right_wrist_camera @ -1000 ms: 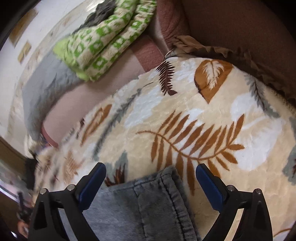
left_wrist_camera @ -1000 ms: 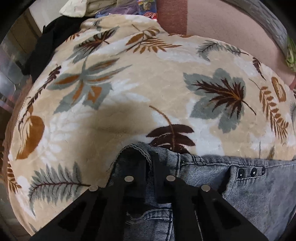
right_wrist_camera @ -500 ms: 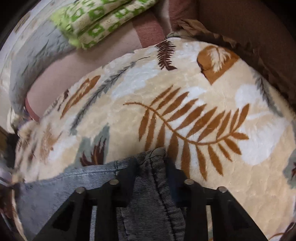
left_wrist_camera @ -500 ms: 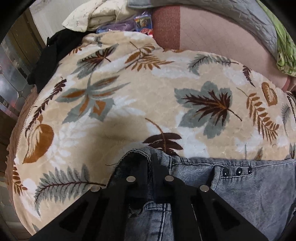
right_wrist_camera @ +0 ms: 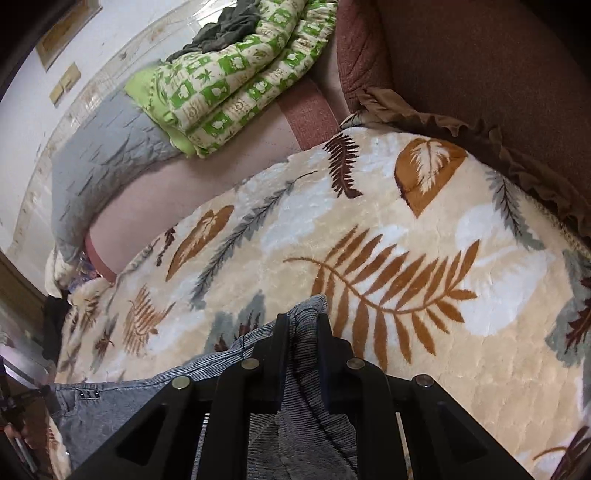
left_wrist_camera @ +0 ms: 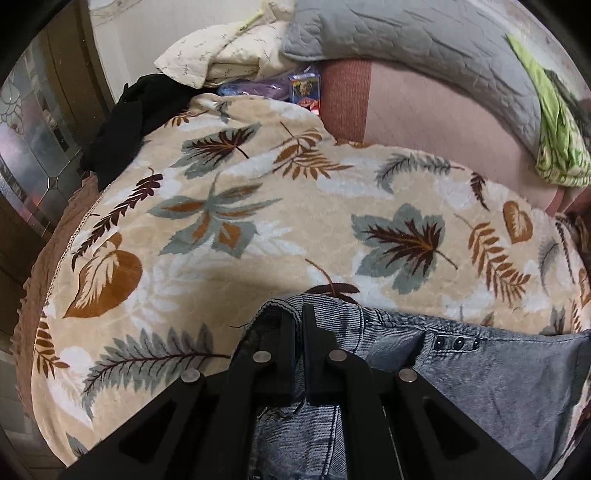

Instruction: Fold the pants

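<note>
Grey denim jeans (left_wrist_camera: 480,373), limp but weighty: left tongs (left_wrist_camera: 299,325) pinch one waistband corner, right tongs (right_wrist_camera: 303,325) have just closed onto the other.

1. Right gripper (right_wrist_camera: 302,334): fingers (right_wrist_camera: 277,350) wide apart a second ago, since closed onto the waistband corner of the grey pants (right_wrist_camera: 306,406); fabric now pinched between them.
2. Left gripper (left_wrist_camera: 299,332): raised together with its pinched edge of pants (left_wrist_camera: 480,376); leaf-print blanket (left_wrist_camera: 258,229) now farther below.
3. Left view: more of grey quilt (left_wrist_camera: 406,33) and cream bedding (left_wrist_camera: 229,51) now shown.
4. Right view: waistband edge lifted off blanket (right_wrist_camera: 424,221).
</note>
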Available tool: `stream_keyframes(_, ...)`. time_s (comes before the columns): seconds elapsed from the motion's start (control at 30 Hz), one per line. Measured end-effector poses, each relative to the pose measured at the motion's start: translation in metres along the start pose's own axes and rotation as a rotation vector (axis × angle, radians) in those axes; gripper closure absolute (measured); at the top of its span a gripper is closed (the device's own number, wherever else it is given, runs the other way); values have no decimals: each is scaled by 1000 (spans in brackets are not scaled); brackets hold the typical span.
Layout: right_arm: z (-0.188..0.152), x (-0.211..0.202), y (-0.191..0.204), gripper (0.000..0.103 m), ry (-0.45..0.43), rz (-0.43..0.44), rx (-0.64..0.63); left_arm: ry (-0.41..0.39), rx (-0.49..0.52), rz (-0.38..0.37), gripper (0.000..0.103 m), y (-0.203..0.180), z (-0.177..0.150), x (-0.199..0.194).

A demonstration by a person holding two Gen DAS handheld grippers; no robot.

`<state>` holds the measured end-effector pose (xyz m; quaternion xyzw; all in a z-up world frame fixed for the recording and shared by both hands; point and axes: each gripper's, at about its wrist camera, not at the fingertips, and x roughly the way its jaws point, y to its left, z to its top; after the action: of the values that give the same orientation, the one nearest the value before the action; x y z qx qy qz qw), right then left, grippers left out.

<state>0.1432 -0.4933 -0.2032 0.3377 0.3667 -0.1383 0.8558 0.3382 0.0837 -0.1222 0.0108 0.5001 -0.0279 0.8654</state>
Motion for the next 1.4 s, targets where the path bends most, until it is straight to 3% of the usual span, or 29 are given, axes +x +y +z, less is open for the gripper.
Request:
stream_keyframes(0.4, -10, -56, -1, 91, -77, 108, 34, -72, -68, -79, 100, 21, -15, -56)
stream_keyframes(0.73, -70, -133, -18, 91, -65, 138, 3, -156, -89, -169, 100, 54, -102, -140)
stream_keyframes(0.9, -107, -169, -36, 91, -30, 90, -44, -128, -108, -177, 100, 72, -169, -158)
stream_keyframes(1.03, -131, -185, -54, 91, 17, 56, -54, -45, -119, -144, 100, 86, -222, -144)
stream_keyframes(1.23, -163, -180, -91, 90, 232, -2, -33, 122, -185, -118, 98, 103, -268, -97)
stream_keyframes(1.3, -167, -180, -98, 87, 281, -23, -24, 148, -195, -89, 95, 104, -271, -91)
stream_keyframes(1.4, -159, -192, -94, 66, 231, -35, -50, 157, -207, -89, 94, 105, -268, -91)
